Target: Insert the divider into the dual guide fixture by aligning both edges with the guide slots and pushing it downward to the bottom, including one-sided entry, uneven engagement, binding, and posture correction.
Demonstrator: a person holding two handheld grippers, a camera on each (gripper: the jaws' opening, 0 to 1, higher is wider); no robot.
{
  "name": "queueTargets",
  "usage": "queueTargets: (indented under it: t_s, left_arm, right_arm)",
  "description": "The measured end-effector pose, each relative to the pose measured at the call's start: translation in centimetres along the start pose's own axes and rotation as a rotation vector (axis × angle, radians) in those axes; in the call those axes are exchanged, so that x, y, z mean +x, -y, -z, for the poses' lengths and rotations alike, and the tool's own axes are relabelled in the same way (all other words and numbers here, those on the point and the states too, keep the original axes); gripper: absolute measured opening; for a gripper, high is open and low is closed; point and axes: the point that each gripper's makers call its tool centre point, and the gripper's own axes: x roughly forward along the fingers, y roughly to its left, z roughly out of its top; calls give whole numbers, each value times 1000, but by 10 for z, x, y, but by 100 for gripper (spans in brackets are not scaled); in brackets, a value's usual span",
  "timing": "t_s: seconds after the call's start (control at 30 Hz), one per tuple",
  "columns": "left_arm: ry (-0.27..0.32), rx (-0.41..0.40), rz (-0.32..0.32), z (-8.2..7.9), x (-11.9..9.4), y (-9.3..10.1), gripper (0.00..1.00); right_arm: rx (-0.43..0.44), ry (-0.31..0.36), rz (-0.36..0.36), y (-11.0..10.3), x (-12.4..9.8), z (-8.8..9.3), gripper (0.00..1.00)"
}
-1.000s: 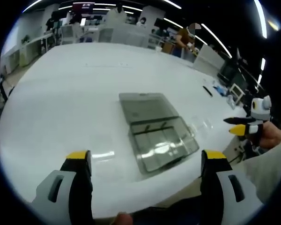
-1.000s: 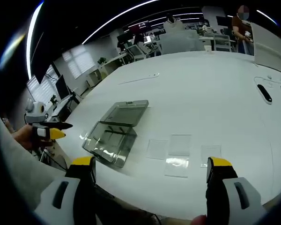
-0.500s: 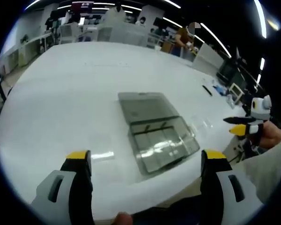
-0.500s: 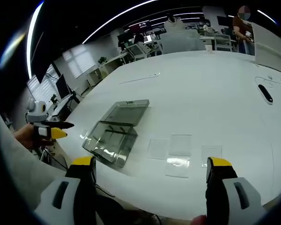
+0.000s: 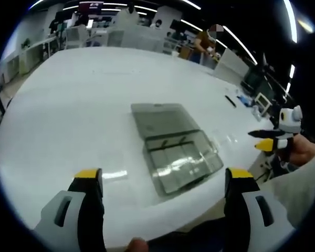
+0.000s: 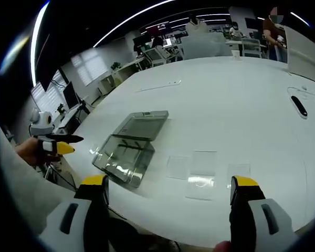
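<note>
A clear plastic box, the guide fixture, sits on the white table with its lid folded open behind it. In the right gripper view the same fixture lies left of several clear flat dividers spread on the tabletop. My left gripper hovers open over the near table edge, short of the fixture, nothing between its jaws. My right gripper is also open and empty, above the table edge near the dividers. Each gripper shows at the side of the other's view, held in a hand.
A black elongated object and a thin cable lie farther out on the table. The table's rounded near edge runs below my jaws. Desks, monitors and people stand far behind.
</note>
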Motion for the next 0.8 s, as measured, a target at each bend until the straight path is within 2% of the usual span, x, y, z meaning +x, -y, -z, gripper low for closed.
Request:
queueTargets:
  t_s: [0.8]
  left_arm:
    - [-7, 50, 88, -3, 0, -3, 92]
  right_arm:
    - [26, -13, 50, 0, 9, -1, 86]
